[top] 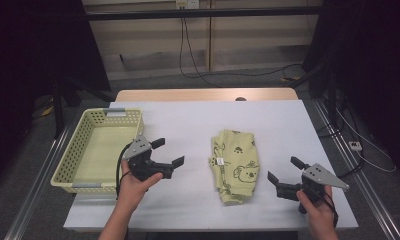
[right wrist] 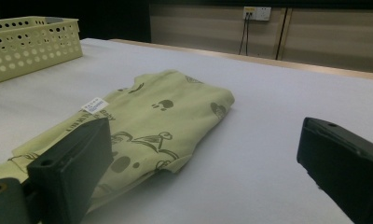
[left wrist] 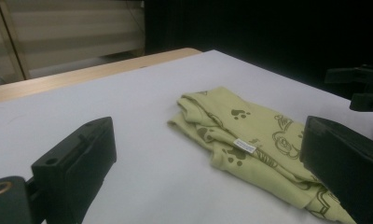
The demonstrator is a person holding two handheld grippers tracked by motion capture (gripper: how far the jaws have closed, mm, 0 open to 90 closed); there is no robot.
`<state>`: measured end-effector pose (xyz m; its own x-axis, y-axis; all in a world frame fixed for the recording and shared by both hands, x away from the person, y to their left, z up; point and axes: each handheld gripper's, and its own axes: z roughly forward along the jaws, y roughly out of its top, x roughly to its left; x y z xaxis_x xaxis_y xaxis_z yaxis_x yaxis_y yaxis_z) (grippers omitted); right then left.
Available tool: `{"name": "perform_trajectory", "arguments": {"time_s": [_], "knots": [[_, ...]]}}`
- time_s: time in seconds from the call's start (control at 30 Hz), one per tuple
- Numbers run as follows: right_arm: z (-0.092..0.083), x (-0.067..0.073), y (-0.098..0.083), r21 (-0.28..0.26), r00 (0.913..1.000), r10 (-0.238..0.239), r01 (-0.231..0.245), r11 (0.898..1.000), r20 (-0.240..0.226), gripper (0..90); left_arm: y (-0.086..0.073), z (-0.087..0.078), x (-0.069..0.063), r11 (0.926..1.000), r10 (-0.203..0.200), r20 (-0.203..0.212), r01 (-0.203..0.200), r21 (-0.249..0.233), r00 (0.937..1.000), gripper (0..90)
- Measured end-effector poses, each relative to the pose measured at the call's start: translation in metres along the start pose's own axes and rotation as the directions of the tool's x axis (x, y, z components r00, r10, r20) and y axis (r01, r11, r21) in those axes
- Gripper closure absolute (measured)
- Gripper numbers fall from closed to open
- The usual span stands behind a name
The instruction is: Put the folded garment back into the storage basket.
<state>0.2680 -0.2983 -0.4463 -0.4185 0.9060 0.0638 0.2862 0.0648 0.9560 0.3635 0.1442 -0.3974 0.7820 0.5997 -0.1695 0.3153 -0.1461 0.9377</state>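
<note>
I see the folded yellow-green garment [top: 235, 165] lying flat at centre frame in the high view, white tag up, on the white table [top: 188, 120]. My left gripper [top: 169, 152] sits left of it, jaws spread, holding nothing. My right gripper [top: 283, 170] (lower right) is spread too, just beside the cloth. The perforated yellow basket [top: 75, 145] stands at the left.

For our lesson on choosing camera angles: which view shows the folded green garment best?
The high view: the whole folded garment lies unobstructed on the white table. The left gripper view cuts its near end behind a jaw; the right gripper view hides one corner behind a jaw.
</note>
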Motion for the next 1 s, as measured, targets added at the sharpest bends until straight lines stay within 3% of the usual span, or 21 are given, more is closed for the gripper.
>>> {"name": "perform_trajectory", "arguments": {"time_s": [0.43,0.7,1.0], "knots": [[0.001,0.0,0.0,0.001,1.0,-0.006,0.006,1.0,-0.001,3.3,0.003,0.045,-0.011,0.9978,0.026,0.056,-0.029,0.059,0.9981,4.1],[0.001,0.0,0.0,0.001,1.0,-0.007,0.007,1.0,-0.004,3.4,0.001,0.066,-0.016,0.9967,0.007,0.085,-0.014,0.08,0.9963,4.1],[0.001,0.0,-0.001,0.003,1.0,-0.007,0.007,1.0,-0.006,3.4,0.002,0.088,-0.019,0.9925,-0.01,0.086,0.0,0.122,0.9962,4.1]]}}
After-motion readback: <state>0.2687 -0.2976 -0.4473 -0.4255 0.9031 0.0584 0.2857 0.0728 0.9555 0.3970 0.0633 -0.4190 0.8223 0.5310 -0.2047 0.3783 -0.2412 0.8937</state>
